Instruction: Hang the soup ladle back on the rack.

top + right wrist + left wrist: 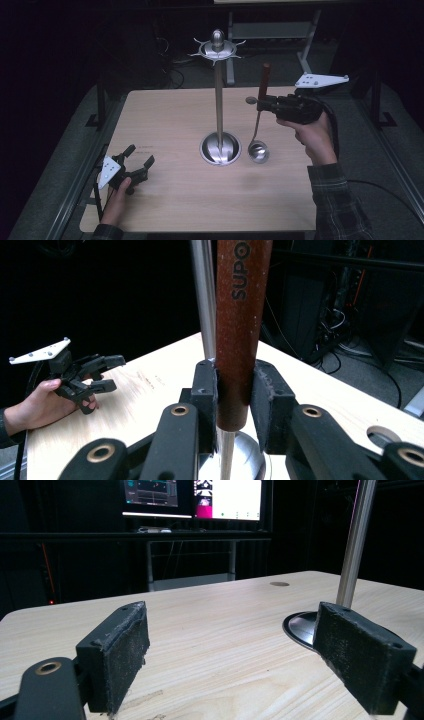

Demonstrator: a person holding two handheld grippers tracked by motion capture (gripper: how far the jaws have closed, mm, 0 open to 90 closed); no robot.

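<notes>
My right tongs [234, 390] clamp the brown-handled steel ladle [240, 315] upright, right of the chrome stand [219, 100]; left tongs [230, 645] gape wide, empty.

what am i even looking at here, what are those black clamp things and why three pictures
A person sits at a wooden table holding a hand-operated gripper in each hand. The high view looks down from above; the other two come from cameras riding on each gripper, looking along its jaws. On the table stands a metal stand with a round base and hooks on top. The right gripper has its jaws shut on a ladle by its reddish handle, bowl hanging down. The left gripper rests open, holding nothing.
</notes>
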